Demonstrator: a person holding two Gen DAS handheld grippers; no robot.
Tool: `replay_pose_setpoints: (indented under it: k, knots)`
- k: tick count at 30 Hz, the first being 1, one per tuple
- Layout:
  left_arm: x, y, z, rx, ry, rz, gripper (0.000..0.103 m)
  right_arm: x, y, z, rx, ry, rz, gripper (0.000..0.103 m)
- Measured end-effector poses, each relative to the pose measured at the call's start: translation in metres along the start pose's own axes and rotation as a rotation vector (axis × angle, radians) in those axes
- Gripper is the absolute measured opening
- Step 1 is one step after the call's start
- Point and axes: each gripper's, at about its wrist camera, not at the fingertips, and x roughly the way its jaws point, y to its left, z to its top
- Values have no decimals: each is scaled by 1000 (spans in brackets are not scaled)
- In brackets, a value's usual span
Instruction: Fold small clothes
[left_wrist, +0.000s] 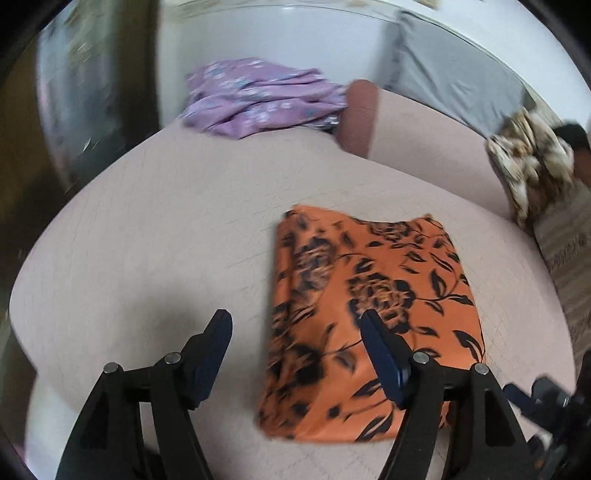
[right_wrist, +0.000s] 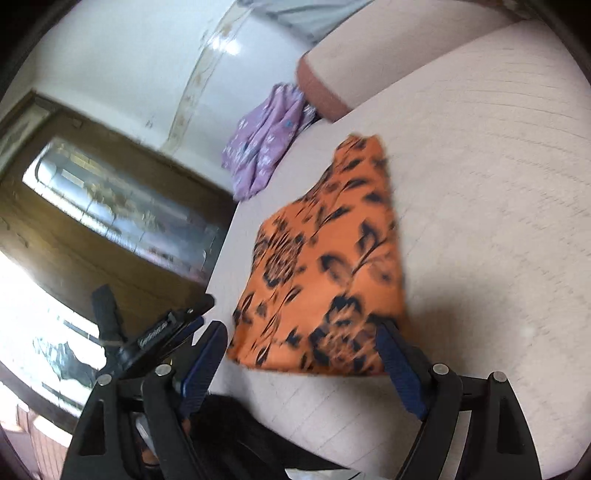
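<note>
Hovering spread and empty, left tongs (left_wrist: 295, 325) and right tongs (right_wrist: 301, 332) apparently flank the folded orange cloth (left_wrist: 369, 314).

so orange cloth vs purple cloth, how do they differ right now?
The orange cloth lies flat in a neat folded rectangle; the purple cloth is a crumpled heap. Orange carries a dark leaf-and-flower print, purple a pale small-flower print. Orange lies mid-surface by both open grippers; purple sits at the far edge. Both rest on the same pale quilted surface, neither gripped.
</note>
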Motion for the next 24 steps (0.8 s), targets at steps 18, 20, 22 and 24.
replay_pose_setpoints:
  k: [18,20,22,24]
  knots:
    - [69,30,-26,-48,128,-23,81,41,-30,42,78,123,-119,85]
    - [70,33,-27,-53,127,-31,82,52,-30,44,72,143,-137,85]
    - [63,31,-28,-59,127,-40,82,61,-30,44,58,164,-148,85]
    - [61,33,-29,-68,129,-49,83,73,-31,41,49,198,-152,85]
